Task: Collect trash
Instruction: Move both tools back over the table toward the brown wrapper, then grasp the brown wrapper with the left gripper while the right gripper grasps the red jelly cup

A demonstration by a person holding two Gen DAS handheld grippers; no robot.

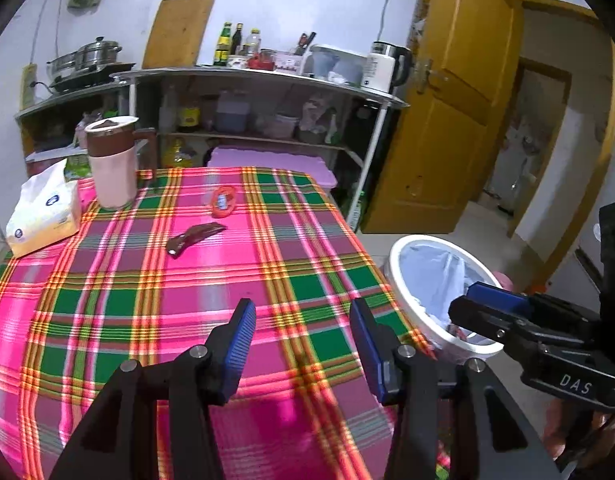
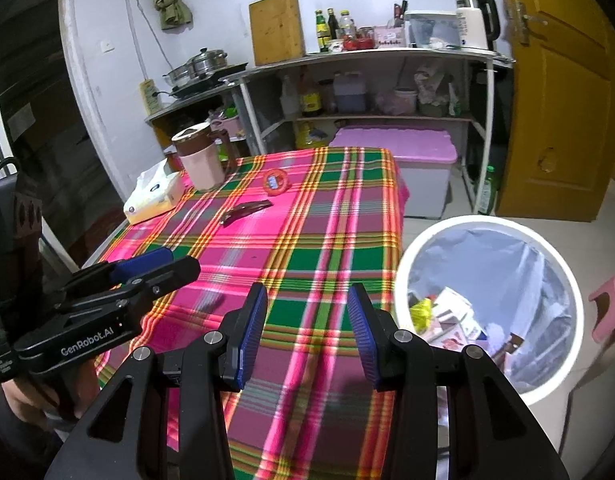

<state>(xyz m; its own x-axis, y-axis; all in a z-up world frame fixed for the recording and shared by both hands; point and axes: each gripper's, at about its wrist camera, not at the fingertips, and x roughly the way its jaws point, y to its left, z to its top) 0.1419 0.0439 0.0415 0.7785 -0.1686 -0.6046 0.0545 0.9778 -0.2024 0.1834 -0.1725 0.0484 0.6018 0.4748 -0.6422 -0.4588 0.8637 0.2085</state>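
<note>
The brown wrapper (image 1: pixel 195 239) lies flat on the plaid tablecloth (image 1: pixel 267 264), out past the middle of the table, and it's the nearer of the two scraps on show. Beyond it, a little to the right and closer to the far edge, sits the orange wrapper (image 1: pixel 224 200), well apart from the brown one. Both are well ahead of the tongs, nothing touching them.

Left gripper (image 1: pixel 303 344) hovers over the near part of the cloth, jaws spread wide and empty. From its own view the brown wrapper sits ahead and off to the left. Right gripper (image 2: pixel 307 332) is also spread wide with nothing between the pads, low over the table's near right corner, right beside the white bin (image 2: pixel 563 276). From the right wrist view the brown wrapper (image 2: pixel 245 212) again lies ahead and to the left, with the left gripper (image 2: pixel 147 268) seen out on that side.

So the left hand looks the better placed for the reach; the right is parked by the bin, which already holds several bits of paper and packaging.

Now the key line: the wrapper's long axis runs diagonally, near-left end to far-right end. To pinch across the narrow width, I'd say the jaws would need a turn so they close square to that diagonal, then a carry back right to the bin.

The pink jug (image 1: pixel 113 160) and the tissue pack (image 1: pixel 43 216) stand at the far left, clear of the path.
</note>
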